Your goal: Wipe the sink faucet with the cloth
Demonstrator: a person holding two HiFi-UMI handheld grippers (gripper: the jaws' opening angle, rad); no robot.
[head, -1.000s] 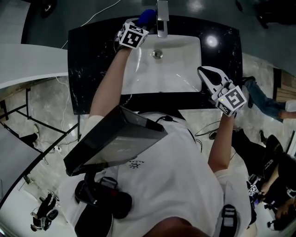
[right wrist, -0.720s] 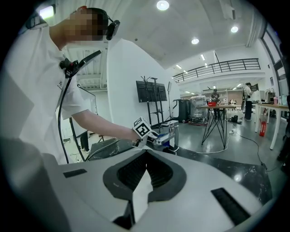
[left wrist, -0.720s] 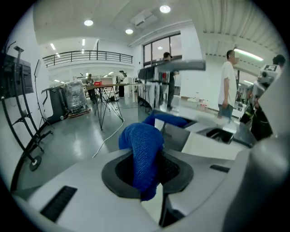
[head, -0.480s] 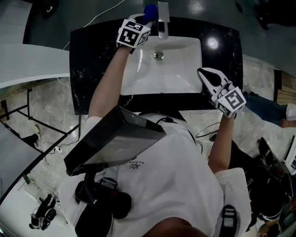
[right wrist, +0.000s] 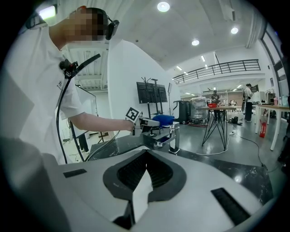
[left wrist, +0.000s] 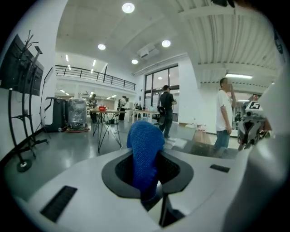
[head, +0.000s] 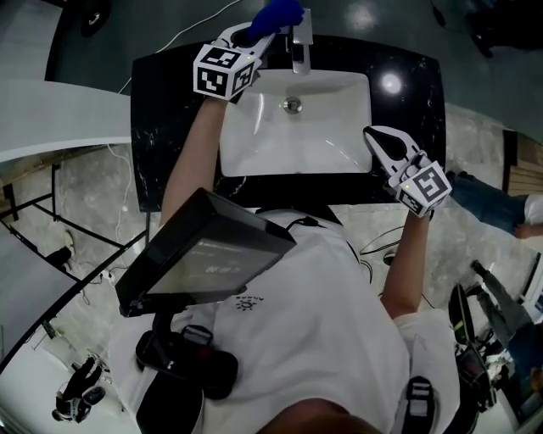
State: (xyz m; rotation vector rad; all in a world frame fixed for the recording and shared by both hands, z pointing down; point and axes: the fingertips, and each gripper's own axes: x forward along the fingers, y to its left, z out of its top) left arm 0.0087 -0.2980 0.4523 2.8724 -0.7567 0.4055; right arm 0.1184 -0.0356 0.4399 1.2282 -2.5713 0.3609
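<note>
Head view, with the two gripper views. We see the left gripper (head: 257, 31) held out over the back edge of the black counter (head: 161, 127). Its jaws stand only a little apart, closed onto a blue cloth (head: 273, 14). In the left gripper view the cloth (left wrist: 144, 149) stands up between the jaws of the left gripper (left wrist: 146, 179) as a rounded fold that rises past their tips.

The cloth lies at the top of the chrome faucet (head: 299, 38), on the faucet's left side as the head view shows it. The right gripper view gives a side look at the same spot. There the cloth (right wrist: 163, 119) sits just above the faucet (right wrist: 174, 136), level with its upper part. We cannot tell whether the two touch.

The white sink (head: 322, 136) lies below the faucet, set into the counter, with the round drain (head: 292, 104) near its back wall.

The right gripper (head: 377, 136) hovers at the sink's front right corner, well apart from the faucet. Its jaws are pressed together and nothing is between them. The right gripper view shows the two pads of the right gripper (right wrist: 142, 186) meeting along a single seam. This gripper points across the counter toward the faucet and the left arm.
</note>
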